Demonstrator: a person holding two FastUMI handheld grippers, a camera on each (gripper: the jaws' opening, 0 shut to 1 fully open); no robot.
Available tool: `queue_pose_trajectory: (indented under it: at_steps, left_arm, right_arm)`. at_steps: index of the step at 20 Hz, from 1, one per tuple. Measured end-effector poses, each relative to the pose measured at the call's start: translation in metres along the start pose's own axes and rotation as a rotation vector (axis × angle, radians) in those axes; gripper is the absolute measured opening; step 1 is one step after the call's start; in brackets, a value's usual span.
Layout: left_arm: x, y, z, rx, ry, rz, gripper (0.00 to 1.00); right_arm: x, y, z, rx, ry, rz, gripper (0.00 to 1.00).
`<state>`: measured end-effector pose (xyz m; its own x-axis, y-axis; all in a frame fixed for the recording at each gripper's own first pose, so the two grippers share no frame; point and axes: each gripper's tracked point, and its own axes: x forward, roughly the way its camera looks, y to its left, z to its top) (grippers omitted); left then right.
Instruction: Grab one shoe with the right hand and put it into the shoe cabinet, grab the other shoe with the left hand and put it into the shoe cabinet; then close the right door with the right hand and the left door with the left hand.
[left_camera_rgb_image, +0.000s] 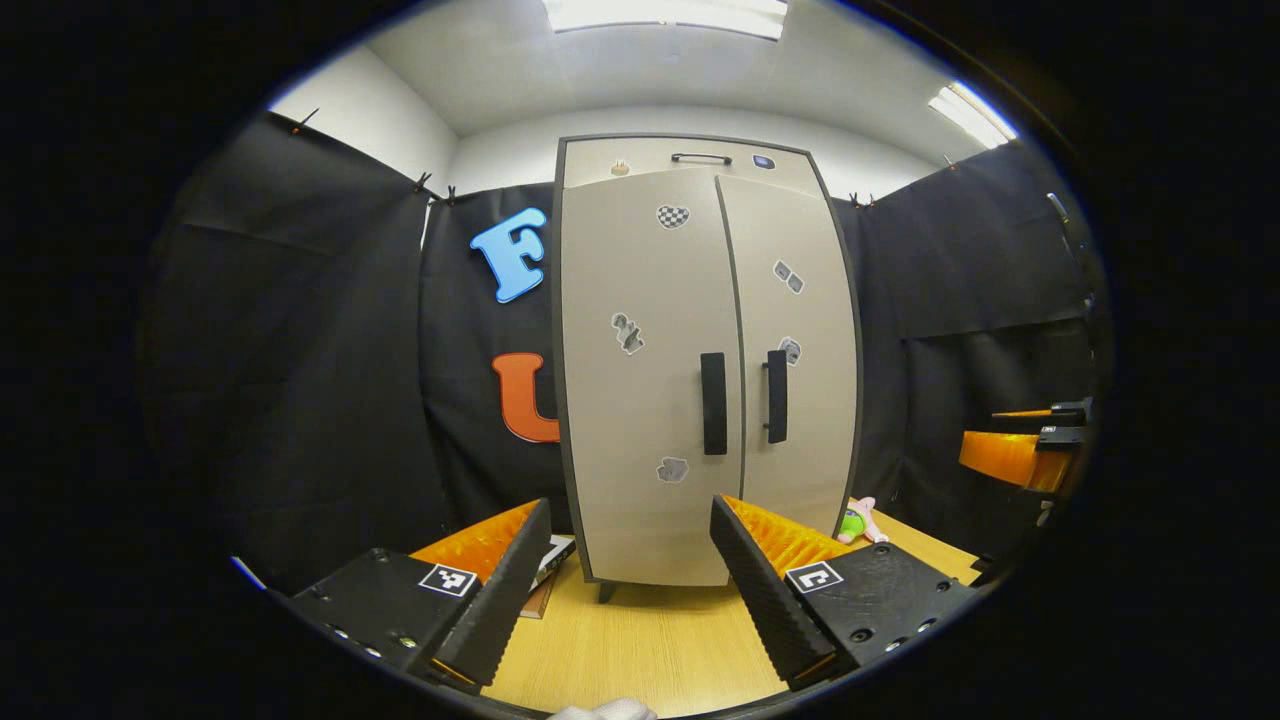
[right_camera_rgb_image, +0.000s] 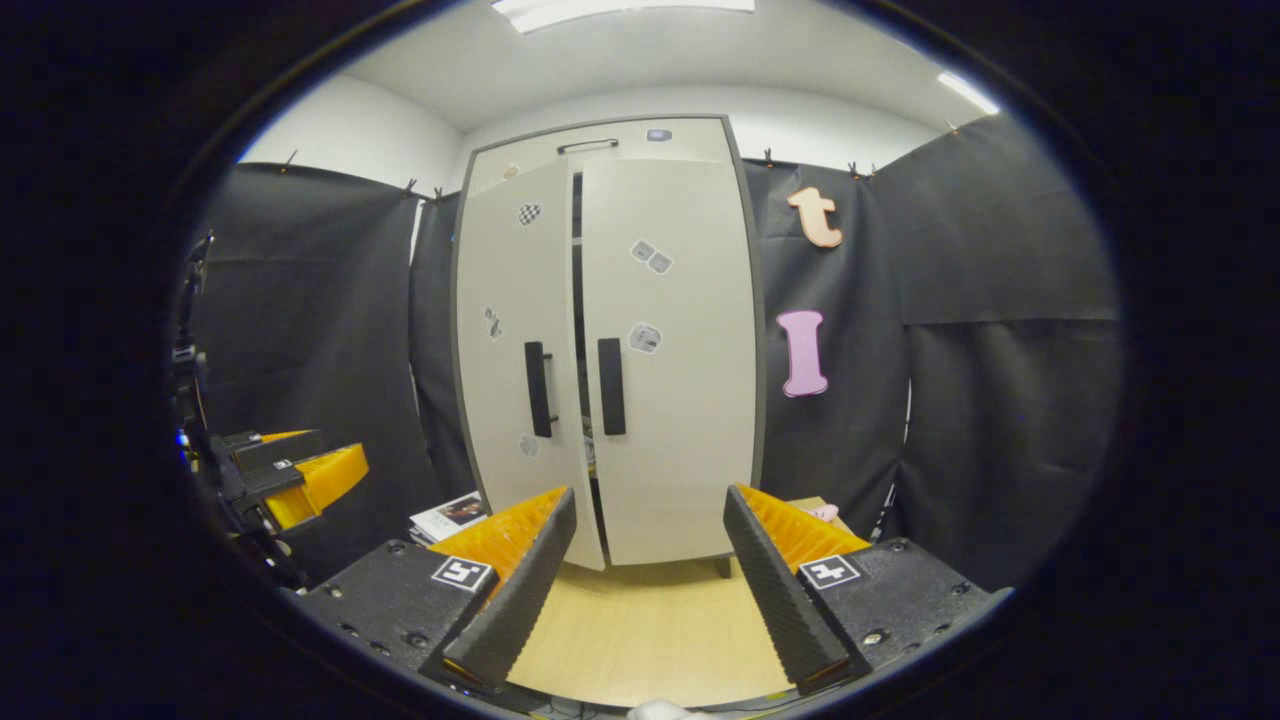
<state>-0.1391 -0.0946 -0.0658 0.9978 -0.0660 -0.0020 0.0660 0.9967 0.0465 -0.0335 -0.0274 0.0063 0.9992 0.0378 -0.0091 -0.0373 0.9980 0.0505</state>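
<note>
Left gripper (left_camera_rgb_image: 620, 590): fingers spread wide, nothing between them, held above the wooden tabletop (left_camera_rgb_image: 640, 640). Right gripper (right_camera_rgb_image: 650, 590): likewise spread and empty. Shoe cabinet (left_camera_rgb_image: 700, 370) stands upright at the tabletop's far edge. Left door (right_camera_rgb_image: 515, 370) sits slightly ajar, a dark gap along its inner edge; right door (right_camera_rgb_image: 670, 370) looks flush. Shoes cannot be made out. Small plush toy (left_camera_rgb_image: 858, 522) lies at the cabinet's right foot; magazines (right_camera_rgb_image: 450, 515) lie at its left. Black cloth walls all round, white ceiling with strip lights.
</note>
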Motion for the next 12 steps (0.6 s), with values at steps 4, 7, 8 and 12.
queue_pose_trajectory:
  at_steps: [4,7,8,12]
  left_arm:
    - [0.0020,-0.0017,0.0010,0.001,-0.002,-0.003,0.96]
    - [0.0009,-0.0017,-0.0022,0.005,0.005,-0.004,0.96]
    - [0.0006,-0.0018,-0.0016,0.007,0.005,-0.003,1.00]
    - [0.0010,-0.0005,-0.0009,0.008,0.001,-0.001,0.96]
  right_arm:
    - [0.0001,0.0013,0.0005,-0.009,-0.004,0.000,0.97]
    - [0.0008,-0.0013,-0.0024,-0.007,0.002,-0.009,0.97]
    - [0.0011,-0.0023,-0.0026,-0.004,0.003,-0.011,0.94]
    - [0.0008,-0.0029,-0.0046,-0.006,0.005,-0.015,0.94]
